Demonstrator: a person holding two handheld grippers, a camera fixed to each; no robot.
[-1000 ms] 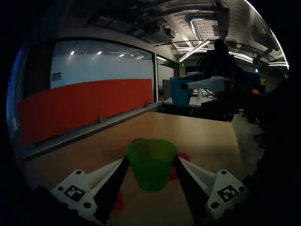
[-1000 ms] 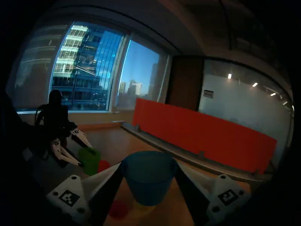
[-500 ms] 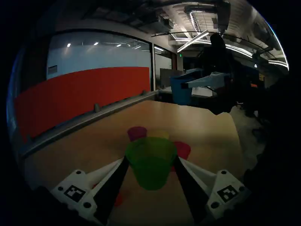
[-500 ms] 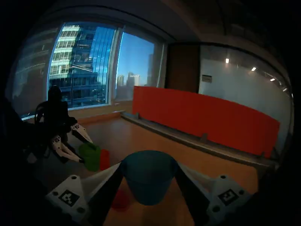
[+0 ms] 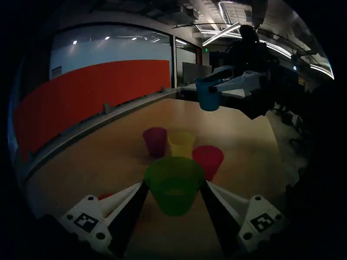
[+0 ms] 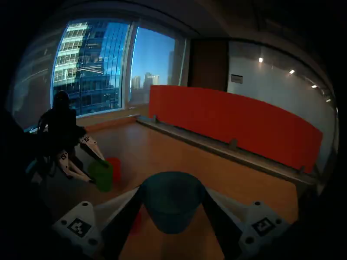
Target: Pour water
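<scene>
Cups sit gripped in both tools: the left gripper (image 5: 173,184) clamps a green cup (image 5: 174,199) low over the wooden table (image 5: 247,143), while the right gripper (image 6: 171,190) squeezes a blue cup (image 6: 172,210) held in the air. A purple cup (image 5: 155,141), a yellow cup (image 5: 181,144) and a red cup (image 5: 208,159) stand clustered just beyond the green one.
</scene>
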